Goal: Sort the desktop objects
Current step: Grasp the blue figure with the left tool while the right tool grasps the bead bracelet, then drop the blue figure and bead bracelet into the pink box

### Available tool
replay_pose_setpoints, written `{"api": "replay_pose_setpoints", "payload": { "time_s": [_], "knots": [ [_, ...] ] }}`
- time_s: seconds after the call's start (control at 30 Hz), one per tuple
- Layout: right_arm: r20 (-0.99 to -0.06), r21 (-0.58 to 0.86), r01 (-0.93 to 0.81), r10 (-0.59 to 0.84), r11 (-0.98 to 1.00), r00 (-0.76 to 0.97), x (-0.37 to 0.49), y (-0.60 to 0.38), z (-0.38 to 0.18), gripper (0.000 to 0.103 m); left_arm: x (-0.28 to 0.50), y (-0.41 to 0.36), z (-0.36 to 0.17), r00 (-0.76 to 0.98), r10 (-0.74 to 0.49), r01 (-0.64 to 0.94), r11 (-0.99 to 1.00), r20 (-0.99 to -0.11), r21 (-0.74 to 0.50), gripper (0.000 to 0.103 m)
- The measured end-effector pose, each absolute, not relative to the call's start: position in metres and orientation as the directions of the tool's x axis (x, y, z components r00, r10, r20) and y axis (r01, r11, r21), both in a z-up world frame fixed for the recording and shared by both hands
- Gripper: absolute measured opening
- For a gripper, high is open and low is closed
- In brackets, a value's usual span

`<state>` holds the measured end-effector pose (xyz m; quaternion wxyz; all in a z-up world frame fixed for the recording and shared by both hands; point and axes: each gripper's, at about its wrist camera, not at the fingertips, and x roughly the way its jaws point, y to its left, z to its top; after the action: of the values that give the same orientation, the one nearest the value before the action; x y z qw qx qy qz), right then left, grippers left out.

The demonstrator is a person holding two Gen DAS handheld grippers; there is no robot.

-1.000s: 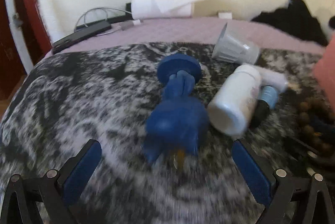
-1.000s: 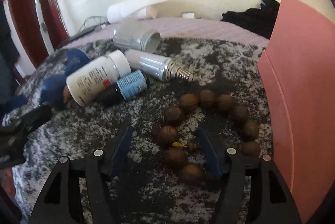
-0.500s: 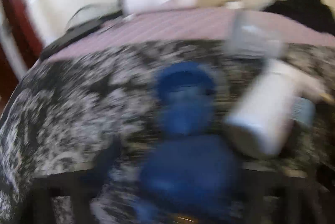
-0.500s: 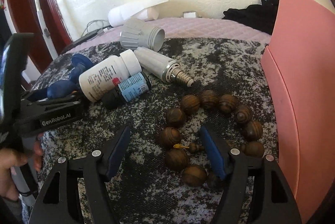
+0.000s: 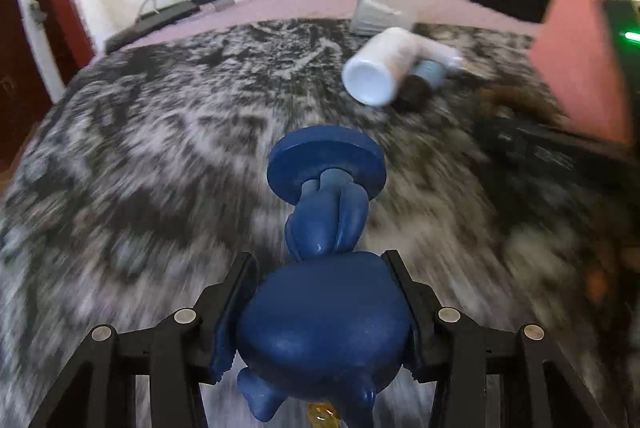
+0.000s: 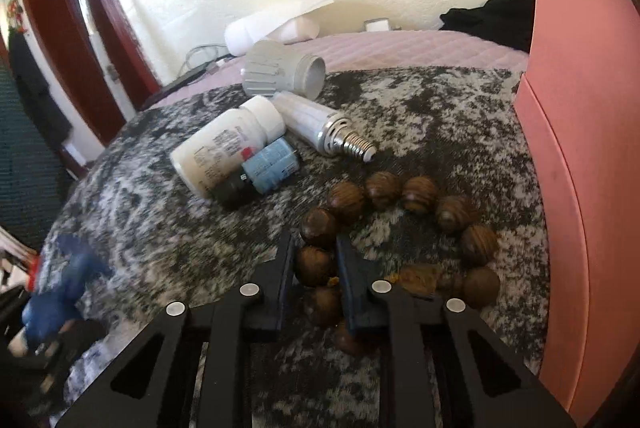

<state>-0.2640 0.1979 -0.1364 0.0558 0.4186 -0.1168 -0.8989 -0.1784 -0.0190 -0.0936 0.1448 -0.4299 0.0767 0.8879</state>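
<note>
Glossy wooden beads [image 6: 416, 194], matt plastic bottle [image 6: 228, 150], mottled cloth [image 6: 440, 116]

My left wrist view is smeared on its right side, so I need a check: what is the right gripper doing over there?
Observer: The right gripper is closing its jaws, with one bead of the wooden bead bracelet between them.
Operator: Is anything crowding that bracelet?
Observer: No. The light bulb lies apart from it, with its screw base pointing toward the beads.
</note>
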Motion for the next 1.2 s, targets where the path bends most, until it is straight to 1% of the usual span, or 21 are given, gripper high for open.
{"api": "replay_pose_setpoints", "payload": {
  "time_s": [0.07, 0.13, 0.23, 0.33, 0.5, 0.6, 0.67, 0.77, 0.83, 0.93, 1.07, 1.2],
  "knots": [
    [-0.739, 0.303, 0.001, -0.236, -0.953, -0.631, -0.252, 0.197, -0.13, 0.02, -0.15, -0.029, -0.075, -0.616, 0.189, -0.321, -0.947, -0.764, 0.024, 0.054],
    [-0.716, 0.364, 0.017, -0.291, -0.931, -0.635, -0.234, 0.19, -0.116, 0.02, -0.127, -0.037, -0.059, -0.64, 0.189, -0.309, -0.951, -0.745, 0.024, 0.054],
    [-0.679, 0.384, 0.07, -0.333, -0.92, -0.654, -0.197, 0.172, -0.09, 0.02, -0.095, -0.048, -0.033, -0.679, 0.204, -0.288, -0.958, -0.705, 0.0, 0.054],
    [-0.637, 0.377, 0.137, -0.364, -0.916, -0.679, -0.154, 0.154, -0.057, 0.02, -0.072, -0.056, -0.015, -0.706, 0.243, -0.276, -0.959, -0.665, -0.057, 0.054],
    [-0.526, 0.459, 0.208, -0.453, -0.864, -0.72, -0.09, 0.162, -0.006, 0.02, -0.041, -0.056, -0.004, -0.745, 0.295, -0.268, -0.954, -0.598, -0.138, 0.054],
    [-0.448, 0.501, 0.233, -0.48, -0.833, -0.754, -0.052, 0.182, 0.019, 0.02, -0.039, -0.038, -0.009, -0.741, 0.325, -0.287, -0.944, -0.587, -0.16, 0.054],
    [-0.413, 0.494, 0.226, -0.456, -0.839, -0.788, -0.033, 0.197, 0.035, 0.02, -0.037, -0.023, -0.009, -0.736, 0.343, -0.309, -0.937, -0.583, -0.162, 0.054],
    [-0.359, 0.486, 0.175, -0.378, -0.856, -0.853, -0.002, 0.235, 0.055, 0.02, -0.036, 0.016, 0.001, -0.722, 0.391, -0.375, -0.914, -0.571, -0.152, 0.054],
    [-0.333, 0.497, 0.136, -0.333, -0.857, -0.882, 0.01, 0.262, 0.063, 0.02, -0.04, 0.048, 0.009, -0.697, 0.441, -0.433, -0.887, -0.565, -0.159, 0.054],
    [-0.298, 0.544, 0.069, -0.269, -0.836, -0.916, 0.023, 0.312, 0.066, 0.02, -0.048, 0.098, 0.019, -0.666, 0.478, -0.5, -0.856, -0.572, -0.133, 0.054],
    [-0.296, 0.582, -0.025, -0.183, -0.813, -0.937, 0.032, 0.366, 0.064, 0.02, -0.066, 0.171, 0.026, -0.605, 0.54, -0.585, -0.8, -0.585, -0.133, 0.054],
    [-0.3, 0.64, -0.102, -0.126, -0.761, -0.946, 0.035, 0.407, 0.05, 0.02, -0.08, 0.224, 0.01, -0.562, 0.535, -0.614, -0.781, -0.631, -0.116, 0.054]
  ]
}}
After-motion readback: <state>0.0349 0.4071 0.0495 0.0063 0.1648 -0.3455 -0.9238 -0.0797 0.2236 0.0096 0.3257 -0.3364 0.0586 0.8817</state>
